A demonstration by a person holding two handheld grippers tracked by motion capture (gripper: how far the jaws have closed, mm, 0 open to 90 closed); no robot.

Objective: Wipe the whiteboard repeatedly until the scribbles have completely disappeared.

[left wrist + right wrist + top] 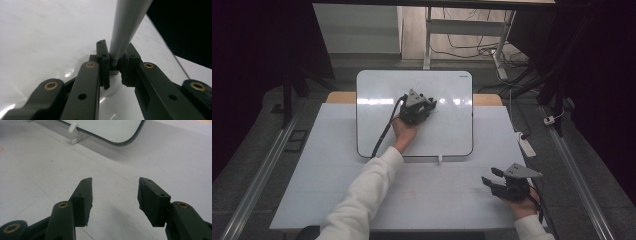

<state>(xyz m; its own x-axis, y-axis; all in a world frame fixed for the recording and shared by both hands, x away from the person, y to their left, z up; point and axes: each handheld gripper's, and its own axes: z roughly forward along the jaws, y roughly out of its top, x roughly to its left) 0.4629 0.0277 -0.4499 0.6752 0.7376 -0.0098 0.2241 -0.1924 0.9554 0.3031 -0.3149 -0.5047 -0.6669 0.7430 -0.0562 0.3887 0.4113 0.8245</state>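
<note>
- Left gripper (428, 106): I see it in the upper middle of the high view, over the whiteboard, held by my left hand (404, 129) with its cable trailing down and left. In the left gripper view its jaws are clamped tight on a pale grey marker.
- Marker (127, 27): a slim pale grey barrel, rising from between the jaws toward the top centre of the left gripper view, tilted slightly right. I cannot tell whether its tip touches the board.
- Whiteboard (447, 135): a white board with rounded corners and a dark rim, lying flat in the centre of the high view on the table; a small white clip (439, 160) sits at its lower edge.
- Right gripper (491, 176): lower right of the high view, low over the table, well apart from the board. In the right gripper view its jaws stand moderately apart with only bare tabletop between them.
- Table (312, 190): pale grey top, spanning the lower half of the high view.
</note>
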